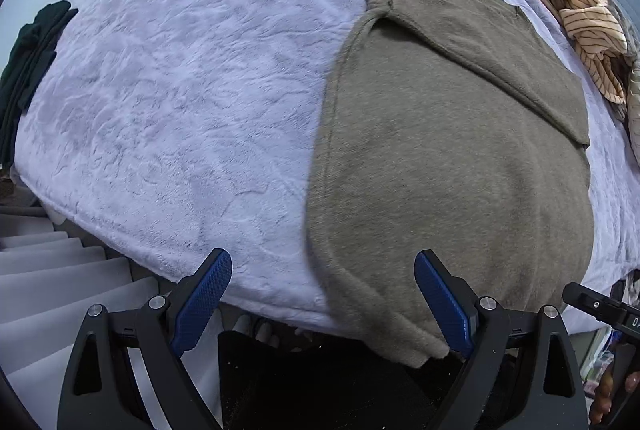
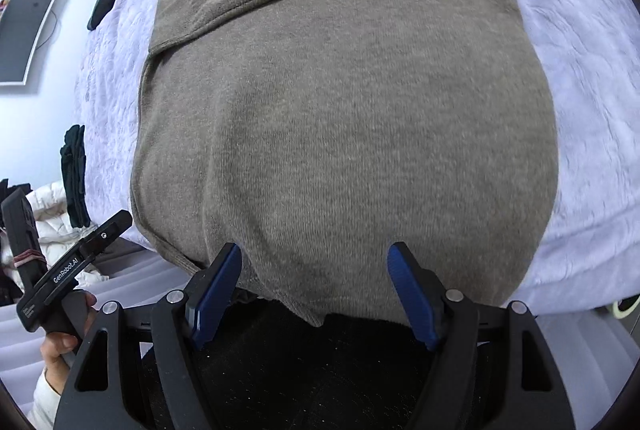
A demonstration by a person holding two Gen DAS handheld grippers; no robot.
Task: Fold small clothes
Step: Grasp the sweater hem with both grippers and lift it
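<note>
The left gripper [image 1: 323, 300] hangs with its blue pads spread wide and nothing between them, hovering above the near edge of the bed, just over the left corner of the sweater's hem. The right gripper [image 2: 314, 288] stands equally wide apart and empty, poised over the middle of that same hem where the knit droops past the mattress edge. Neither pad presses on cloth as far as I can see. The olive-brown sweater [image 1: 448, 158] lies flat on the lilac bedspread [image 1: 180, 90], its body stretched from the near edge toward the far side, and one sleeve [image 1: 472, 42] is already laid slantwise across the upper back, so the first tuck looks done. The lower half is not yet folded up, and I judge the next step is to pinch the hem at two points and carry it toward the shoulders. Beyond the sweater, at the far right, a striped cream garment [image 1: 580, 26] sits crumpled and seemingly waiting its turn, while a dark green pile [image 1: 28, 62] rests at the bed's left edge, apparently finished. So the job seems partway through, this sweater about half folded.
</note>
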